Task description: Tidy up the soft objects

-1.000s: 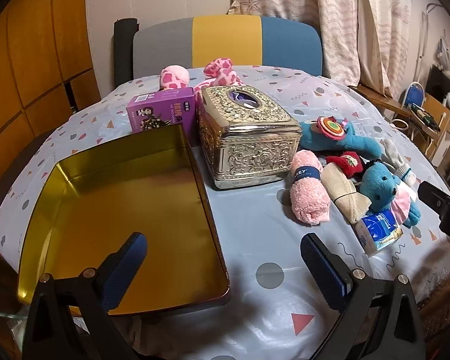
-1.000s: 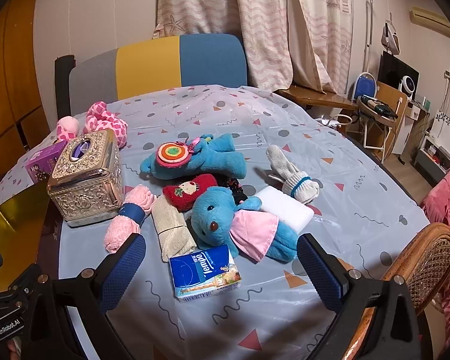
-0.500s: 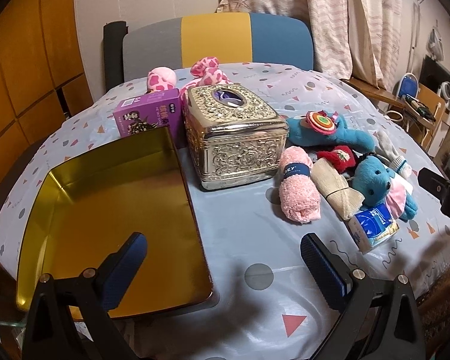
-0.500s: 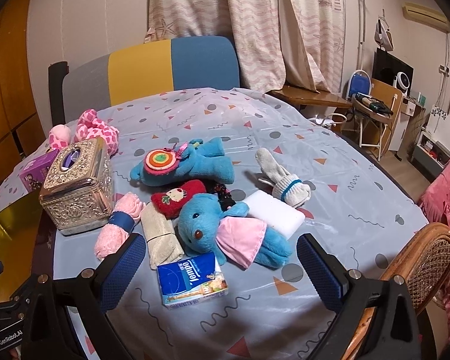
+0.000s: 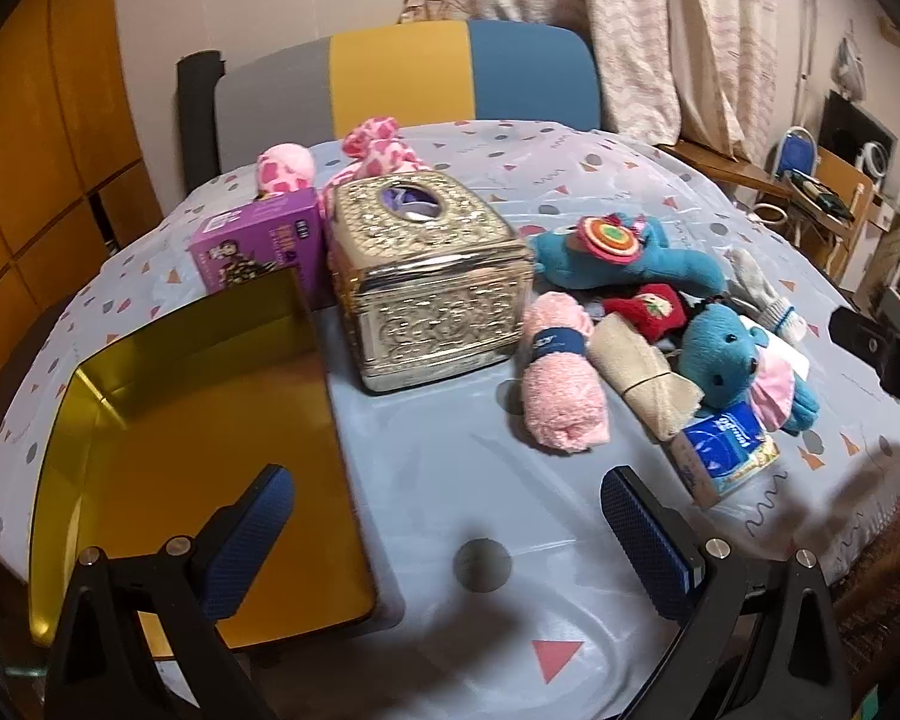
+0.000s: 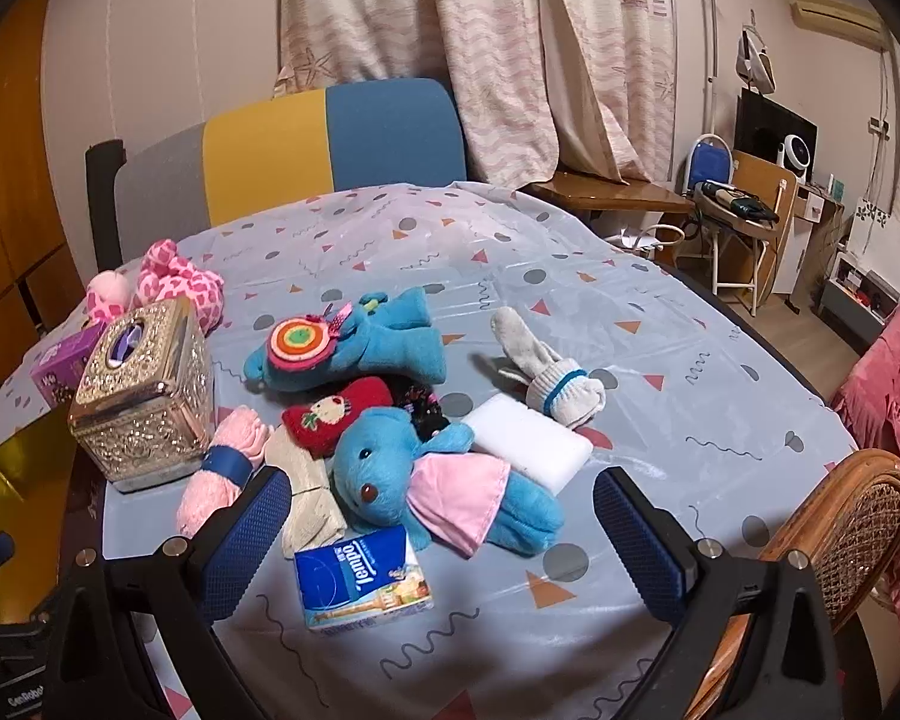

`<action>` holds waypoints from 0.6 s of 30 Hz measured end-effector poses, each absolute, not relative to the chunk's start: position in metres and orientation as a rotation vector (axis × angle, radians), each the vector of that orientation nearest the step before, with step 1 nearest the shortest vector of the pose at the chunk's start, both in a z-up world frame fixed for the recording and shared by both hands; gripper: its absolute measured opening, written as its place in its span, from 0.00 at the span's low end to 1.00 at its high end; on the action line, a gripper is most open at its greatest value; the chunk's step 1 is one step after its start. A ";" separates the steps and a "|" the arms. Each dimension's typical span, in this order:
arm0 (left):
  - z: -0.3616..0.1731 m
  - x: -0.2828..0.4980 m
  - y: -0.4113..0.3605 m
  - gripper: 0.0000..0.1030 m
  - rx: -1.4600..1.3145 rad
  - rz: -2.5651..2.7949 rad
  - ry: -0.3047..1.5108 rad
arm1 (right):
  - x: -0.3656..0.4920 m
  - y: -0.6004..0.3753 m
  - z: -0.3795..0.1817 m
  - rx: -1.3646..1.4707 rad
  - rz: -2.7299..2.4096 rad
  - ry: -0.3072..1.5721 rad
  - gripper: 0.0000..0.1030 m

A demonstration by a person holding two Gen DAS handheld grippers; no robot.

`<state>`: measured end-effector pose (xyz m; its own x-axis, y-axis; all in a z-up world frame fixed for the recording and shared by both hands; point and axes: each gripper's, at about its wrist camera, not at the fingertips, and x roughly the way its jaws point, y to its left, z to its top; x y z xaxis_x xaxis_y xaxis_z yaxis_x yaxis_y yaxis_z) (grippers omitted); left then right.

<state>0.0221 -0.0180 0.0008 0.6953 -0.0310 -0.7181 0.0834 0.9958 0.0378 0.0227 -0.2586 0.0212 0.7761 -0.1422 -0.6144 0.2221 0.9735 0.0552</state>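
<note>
Soft things lie in a heap mid-table: a blue bear in a pink dress (image 6: pixel 426 480) (image 5: pixel 732 360), a long blue plush with a round target patch (image 6: pixel 354 342) (image 5: pixel 624 252), a red plush (image 6: pixel 336 414), a rolled pink towel (image 5: pixel 561 378) (image 6: pixel 222 468), a beige cloth roll (image 5: pixel 648 378), a white sock (image 6: pixel 546 366) and a white sponge (image 6: pixel 528 441). A gold tray (image 5: pixel 168 420) lies at the left. My left gripper (image 5: pixel 444 534) is open and empty over the table's near edge. My right gripper (image 6: pixel 438 540) is open and empty, just before the bear.
An ornate silver tissue box (image 5: pixel 426 276) stands beside the tray, a purple carton (image 5: pixel 258 246) and a pink spotted plush (image 5: pixel 378 144) behind it. A Tempo tissue pack (image 6: pixel 360 579) lies near the front. A chair back (image 6: pixel 306 144) stands behind, a wicker chair (image 6: pixel 840 516) at right.
Both grippers have shifted to the right and pulled back a little, so the table's things sit further left in view. Nothing on the table has moved.
</note>
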 end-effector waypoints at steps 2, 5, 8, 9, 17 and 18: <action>0.002 0.023 -0.022 1.00 0.069 -0.105 0.802 | 0.023 -0.263 0.023 0.136 -0.197 0.649 1.00; 0.004 0.028 -0.024 1.00 0.015 -0.223 0.816 | 0.023 -0.274 0.025 0.176 -0.196 0.644 1.00; 0.003 0.040 -0.031 1.00 -0.002 -0.258 0.866 | 0.024 -0.287 0.024 0.236 -0.193 0.648 1.00; 0.002 0.044 -0.033 1.00 0.002 -0.262 0.876 | 0.023 -0.290 0.023 0.256 -0.187 0.649 1.00; -0.009 0.079 -0.040 0.95 -0.069 -0.276 0.964 | 0.026 -0.295 0.015 0.340 -0.103 0.669 1.00; -0.010 0.084 -0.043 0.91 -0.059 -0.271 0.965 | 0.026 -0.295 0.015 0.343 -0.097 0.667 1.00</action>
<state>0.0836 -0.0431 -0.0096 0.5383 -0.2535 -0.8037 0.2012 0.9648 -0.1696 0.0262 -0.2952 0.0153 0.7837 0.0211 -0.6207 0.1969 0.9394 0.2806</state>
